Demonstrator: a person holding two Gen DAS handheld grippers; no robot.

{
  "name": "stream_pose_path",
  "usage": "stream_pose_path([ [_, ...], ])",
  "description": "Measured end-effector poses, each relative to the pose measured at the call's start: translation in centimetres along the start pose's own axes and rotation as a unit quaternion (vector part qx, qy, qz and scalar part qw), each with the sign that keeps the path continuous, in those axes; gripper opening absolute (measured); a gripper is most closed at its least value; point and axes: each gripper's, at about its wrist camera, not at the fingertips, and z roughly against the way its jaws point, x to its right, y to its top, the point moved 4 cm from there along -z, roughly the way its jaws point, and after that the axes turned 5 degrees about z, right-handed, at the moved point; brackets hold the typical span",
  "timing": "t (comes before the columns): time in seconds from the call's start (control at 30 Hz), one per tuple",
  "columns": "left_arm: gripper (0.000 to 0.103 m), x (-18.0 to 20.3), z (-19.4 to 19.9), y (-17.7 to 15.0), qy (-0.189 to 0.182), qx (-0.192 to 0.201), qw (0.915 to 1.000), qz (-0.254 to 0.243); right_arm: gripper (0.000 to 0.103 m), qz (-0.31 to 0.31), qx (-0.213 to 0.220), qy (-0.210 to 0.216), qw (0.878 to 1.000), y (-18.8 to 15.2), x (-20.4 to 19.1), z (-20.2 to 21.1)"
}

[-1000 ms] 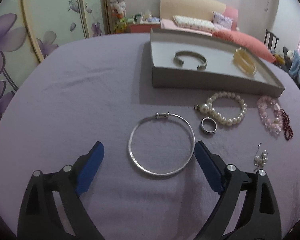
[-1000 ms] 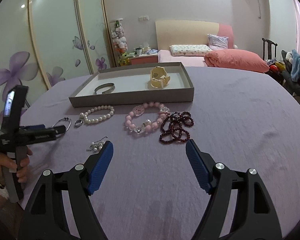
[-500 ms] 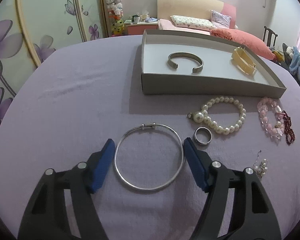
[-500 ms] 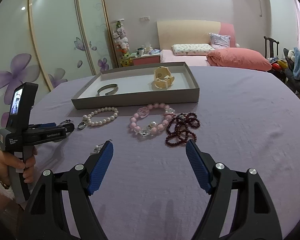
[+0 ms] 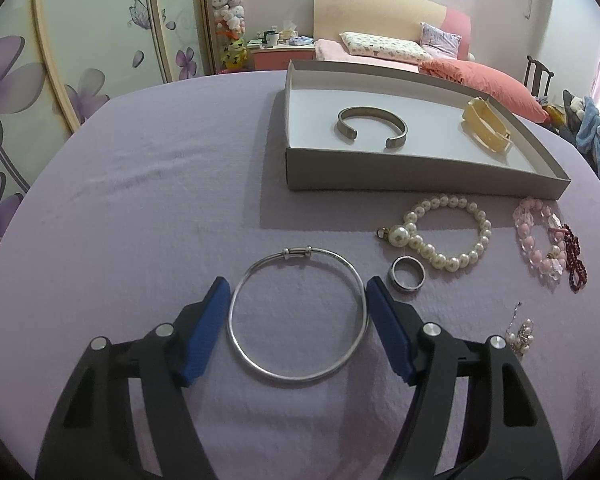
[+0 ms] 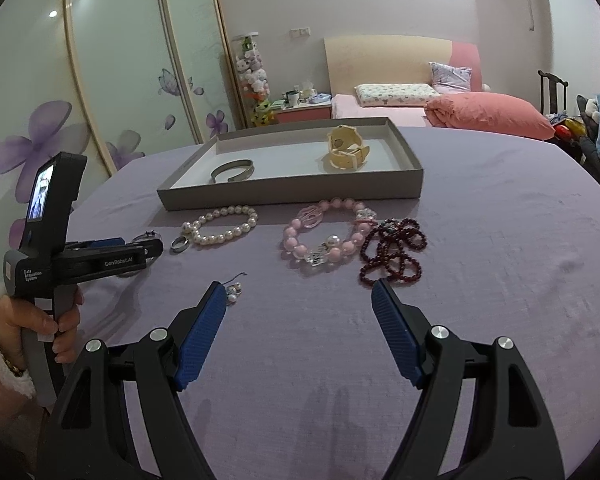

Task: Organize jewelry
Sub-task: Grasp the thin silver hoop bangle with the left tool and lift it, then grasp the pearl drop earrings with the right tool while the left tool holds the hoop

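A thin silver bangle [image 5: 356,280] lies flat on the purple cloth. My left gripper [image 5: 298,290] is open and straddles it, one blue pad close on each side, no contact seen. A grey tray [image 5: 400,172] holds a silver cuff [image 5: 372,114] and a cream bracelet [image 5: 486,130]. A pearl bracelet [image 5: 444,232], a small ring [image 5: 408,278], a pink bead bracelet [image 5: 538,240] and dark red beads [image 5: 576,256] lie in front of the tray. My right gripper [image 6: 298,294] is open and empty, near the pink bracelet [image 6: 324,240] and red beads [image 6: 396,252].
A small pearl earring cluster [image 6: 234,292] lies by my right gripper's left pad. The left gripper body and the hand holding it [image 6: 60,256] fill the left of the right wrist view. A bed and wardrobe stand beyond the table.
My left gripper has moved forward and narrowed its opening, so the silver bangle now sits between its pads. The right gripper has shifted a little toward the tray.
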Motion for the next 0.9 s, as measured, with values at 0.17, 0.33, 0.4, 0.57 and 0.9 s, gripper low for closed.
stream_pose_path([
  [0.17,0.068,-1.9,0.8,0.7,-0.006,0.02,0.9993,0.03,0.075,0.012,-0.014,0.007,1.0,-0.1,-1.1,-0.8],
  [0.33,0.068,-5.2,4.8,2.9,-0.029,0.093,0.9917,0.083,0.066,0.024,-0.047,0.022,0.998,-0.2,-2.8,-2.8],
  [0.4,0.068,-6.0,6.4,3.3,-0.034,0.12,0.9878,0.094,0.06,0.03,-0.063,0.023,0.997,-0.3,-3.5,-3.8],
  [0.57,0.068,-6.9,9.1,3.8,-0.045,0.162,0.9802,0.105,0.054,0.044,-0.103,0.018,0.993,-0.1,-4.9,-5.7],
  [0.9,0.068,-6.4,9.3,3.4,-0.063,0.159,0.9794,0.107,0.021,0.095,-0.118,0.003,0.988,0.2,-6.8,-6.5],
])
